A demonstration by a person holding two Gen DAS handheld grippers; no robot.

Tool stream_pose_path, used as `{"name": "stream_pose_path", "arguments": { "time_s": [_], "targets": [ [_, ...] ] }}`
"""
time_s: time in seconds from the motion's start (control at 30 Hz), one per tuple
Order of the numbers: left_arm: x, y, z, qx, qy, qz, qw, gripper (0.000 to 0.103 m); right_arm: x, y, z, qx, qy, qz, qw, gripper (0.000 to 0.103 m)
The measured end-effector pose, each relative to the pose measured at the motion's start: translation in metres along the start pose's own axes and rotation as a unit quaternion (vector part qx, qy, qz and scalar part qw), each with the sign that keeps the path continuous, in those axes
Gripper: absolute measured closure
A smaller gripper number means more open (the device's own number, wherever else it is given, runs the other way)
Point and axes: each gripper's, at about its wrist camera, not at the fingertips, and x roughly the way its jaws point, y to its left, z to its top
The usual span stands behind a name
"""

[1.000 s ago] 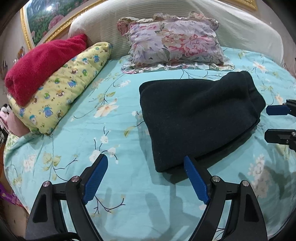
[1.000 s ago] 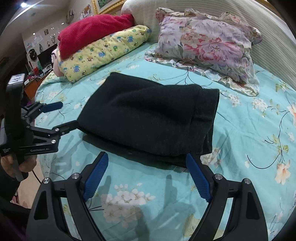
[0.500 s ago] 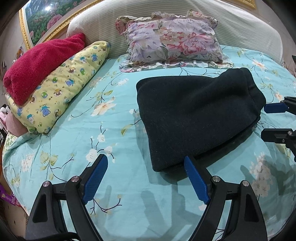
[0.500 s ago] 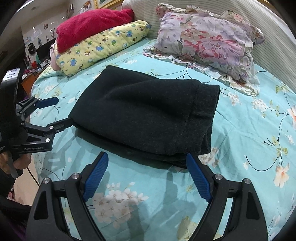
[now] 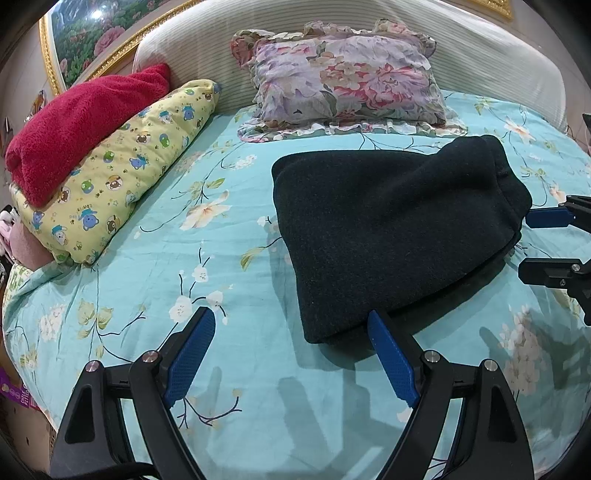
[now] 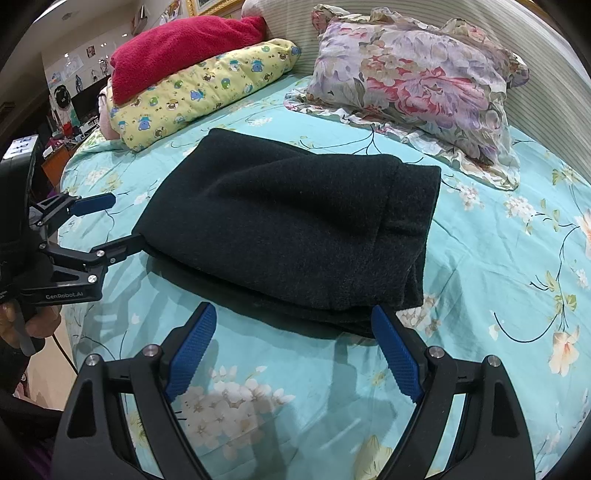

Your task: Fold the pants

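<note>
The work surface is a bed covered with a turquoise floral-print cotton sheet, backed by a pale ribbed padded headboard. Against that headboard leans a frilled floral pillow in pink and lilac; beside the pillow lies a long yellow cartoon-print bolster with a folded red fleece blanket on top. A gold-framed flower painting hangs beyond the headboard, and cluttered shelves show past the bed's edge in the right wrist view. The folded black fleece pants lie flat on the sheet, in front of the floral pillow and clear of it (several layers are visible along the near edge). The left gripper sits low at one corner of the pants, jaws spread wide, one blue pad just beside the fabric edge and the other over bare sheet. The right gripper faces the adjacent side, jaws equally wide apart, holding nothing; whether either touches the cloth cannot be told.
</note>
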Motion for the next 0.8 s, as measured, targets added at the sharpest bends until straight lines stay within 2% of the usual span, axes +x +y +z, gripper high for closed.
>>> {"name": "stream_pose_path", "arguments": {
  "time_s": [0.8],
  "targets": [
    [0.0009,-0.0022,0.0013,0.003,0.001,-0.004,1.0,0.018,0.0007,-0.0013,-0.0007,0.001,-0.001,0.002,1.0,0.017]
  ]
}}
